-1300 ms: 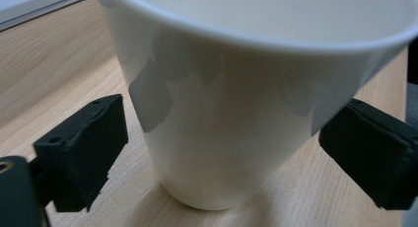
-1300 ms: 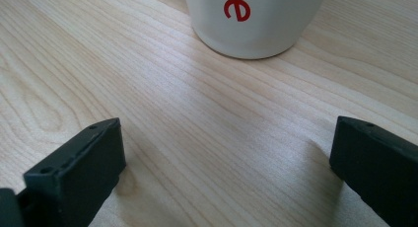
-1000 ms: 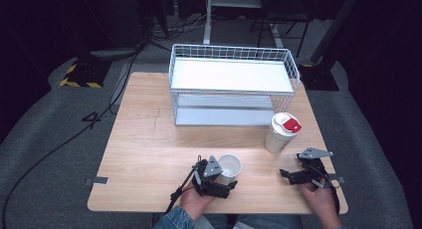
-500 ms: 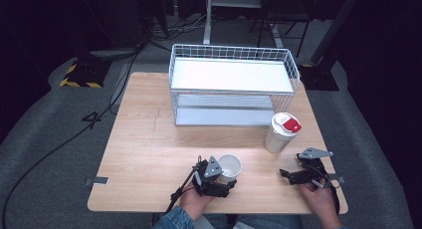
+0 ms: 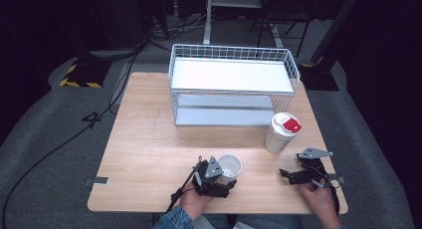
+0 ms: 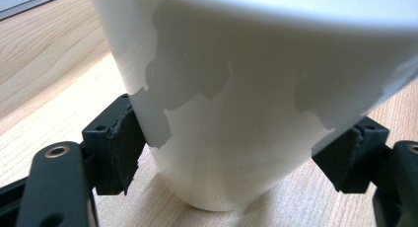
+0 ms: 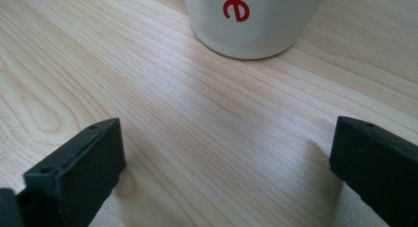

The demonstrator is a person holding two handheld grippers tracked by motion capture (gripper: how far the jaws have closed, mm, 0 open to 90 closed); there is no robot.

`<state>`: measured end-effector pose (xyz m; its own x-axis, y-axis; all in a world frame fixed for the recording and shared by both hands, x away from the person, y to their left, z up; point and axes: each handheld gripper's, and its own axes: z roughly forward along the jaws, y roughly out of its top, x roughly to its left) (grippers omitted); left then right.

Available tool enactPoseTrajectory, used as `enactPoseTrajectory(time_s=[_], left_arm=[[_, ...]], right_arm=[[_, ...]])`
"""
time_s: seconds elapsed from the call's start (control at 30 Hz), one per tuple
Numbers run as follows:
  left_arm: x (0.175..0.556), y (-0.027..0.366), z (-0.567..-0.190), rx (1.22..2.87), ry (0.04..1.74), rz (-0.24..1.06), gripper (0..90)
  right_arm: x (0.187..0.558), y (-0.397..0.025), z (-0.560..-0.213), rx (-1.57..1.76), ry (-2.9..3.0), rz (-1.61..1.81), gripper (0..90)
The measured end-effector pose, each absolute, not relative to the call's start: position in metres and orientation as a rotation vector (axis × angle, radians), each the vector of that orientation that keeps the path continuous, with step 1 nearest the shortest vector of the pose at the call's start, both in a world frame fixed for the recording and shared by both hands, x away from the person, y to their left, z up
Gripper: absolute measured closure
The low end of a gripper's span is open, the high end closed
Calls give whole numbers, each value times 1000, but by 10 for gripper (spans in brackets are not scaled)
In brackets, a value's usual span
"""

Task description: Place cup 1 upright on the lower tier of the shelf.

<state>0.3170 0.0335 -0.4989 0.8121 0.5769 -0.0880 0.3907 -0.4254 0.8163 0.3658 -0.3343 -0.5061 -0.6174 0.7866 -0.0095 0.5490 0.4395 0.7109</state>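
Observation:
A white open-topped cup (image 5: 230, 165) stands upright on the wooden table (image 5: 149, 139) near its front edge. My left gripper (image 5: 225, 177) is shut on this cup low on its wall. In the left gripper view both black pads (image 6: 125, 143) press against the cup (image 6: 246, 89), whose base rests on the wood. To the right stands a white lidded cup (image 5: 281, 134) with a red patch on its lid. My right gripper (image 5: 302, 168) stands open just in front of it with nothing between its jaws. In the right gripper view the lidded cup's base (image 7: 251, 19) with red lettering shows beyond the gripper (image 7: 226, 158).
A white two-level wire rack (image 5: 231, 77) stands at the back of the table, both shelves bare. Bare wood lies left of the rack and along the front left. A dark floor with cables surrounds the table.

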Motion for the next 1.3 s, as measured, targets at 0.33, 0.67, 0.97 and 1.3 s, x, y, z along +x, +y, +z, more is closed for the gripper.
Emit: enactPoseTrajectory(time_s=[0.33, 0.67, 0.97, 1.3], left_arm=[[315, 33, -498, 2075, 697, 283, 230], [314, 39, -483, 2042, 685, 230, 232], [320, 44, -461, 2007, 703, 267, 232], [331, 47, -437, 1988, 703, 306, 232]], right_arm=[[366, -334, -506, 1141, 2357, 977, 3], [366, -334, -506, 1146, 2353, 975, 3], [366, -334, -506, 1147, 2353, 975, 3], [366, -334, -506, 1149, 2352, 975, 4]])
